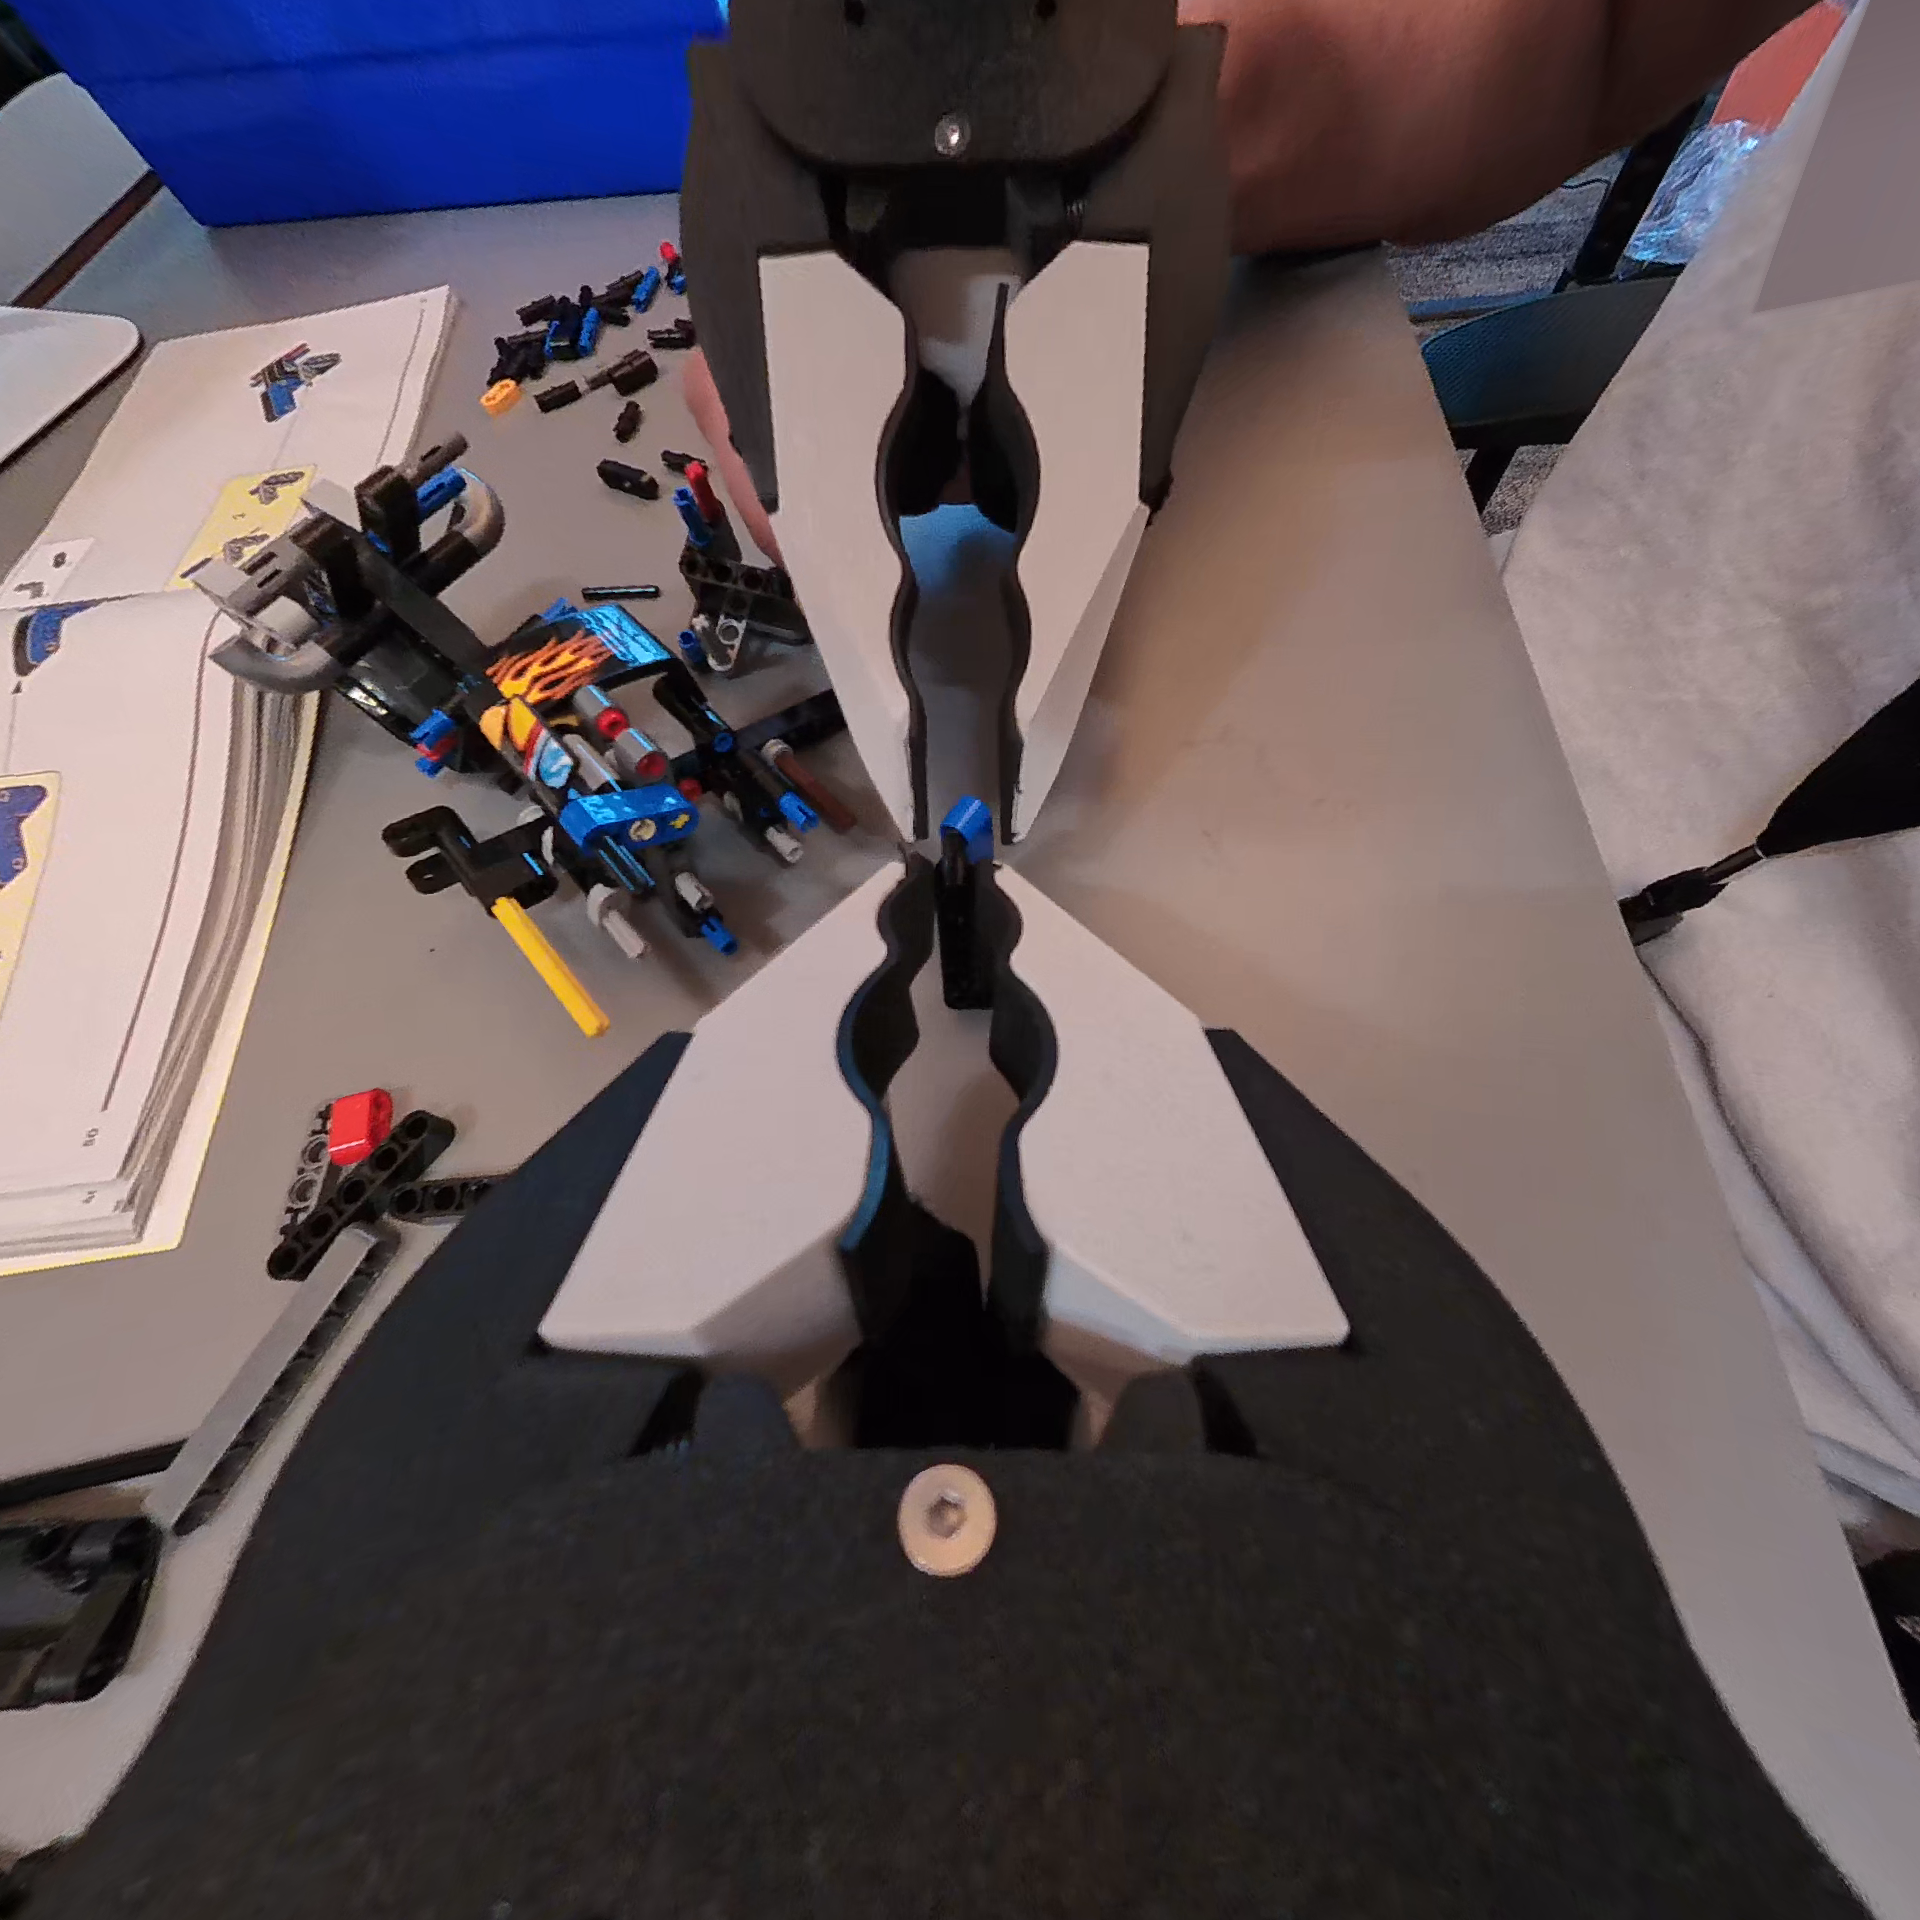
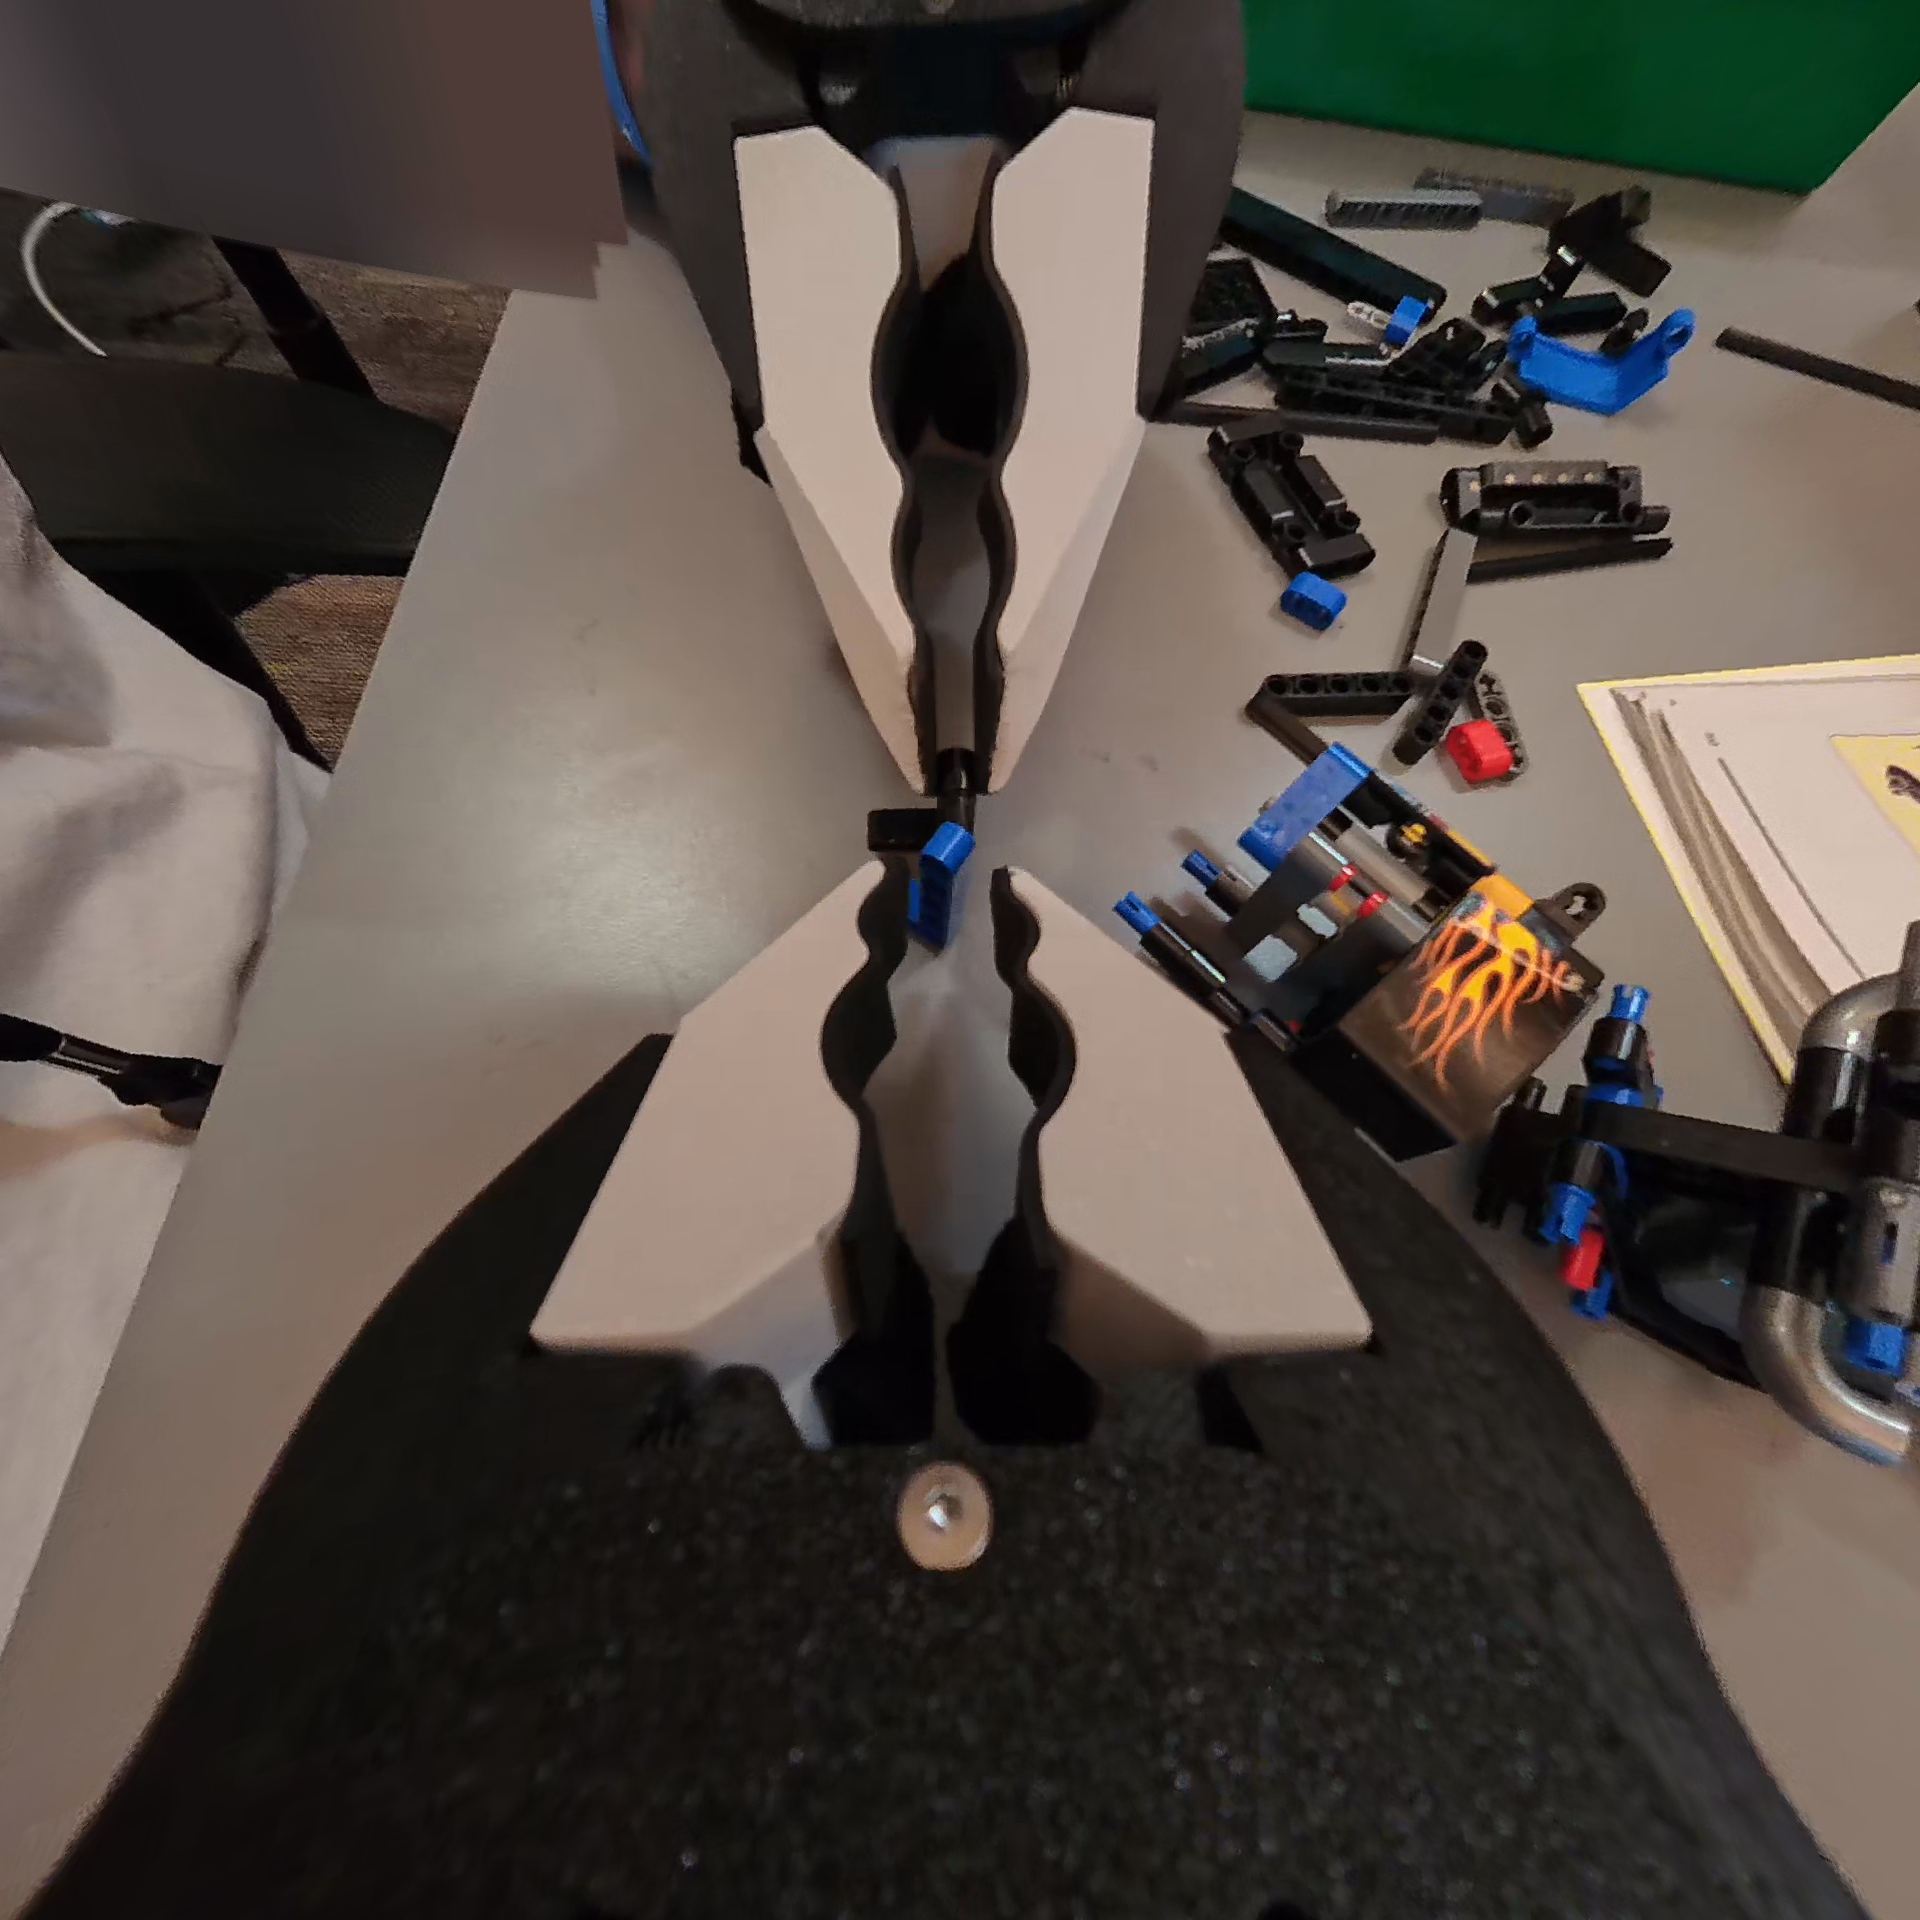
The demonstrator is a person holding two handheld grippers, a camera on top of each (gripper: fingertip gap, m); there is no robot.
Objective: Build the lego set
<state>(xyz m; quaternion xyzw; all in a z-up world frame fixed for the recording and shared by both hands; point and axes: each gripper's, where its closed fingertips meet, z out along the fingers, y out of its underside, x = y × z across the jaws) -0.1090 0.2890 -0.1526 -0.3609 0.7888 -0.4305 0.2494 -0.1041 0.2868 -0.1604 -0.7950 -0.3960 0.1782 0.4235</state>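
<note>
Each claw (image 1: 951, 862) (image 2: 940, 883) has a black speckled body, a silver hex screw, and pale grey wedge fingers (image 1: 727, 1174) lined with wavy black pads (image 2: 862, 1049).

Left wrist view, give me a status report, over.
Left hand-held gripper shut on black piece. Its end carries blue piece, inside open right hand-held gripper. Nothing between; model lies aside.

Even, soft indoor light, moderately bright; shadows on the tabletop (image 1: 1299, 727) faint and diffuse. No hard glare. Strong wide-angle bending at all edges. Near gripper body at 6 o'clock soft, out of focus. Slight blur at 9 o'clock periphery.
</note>
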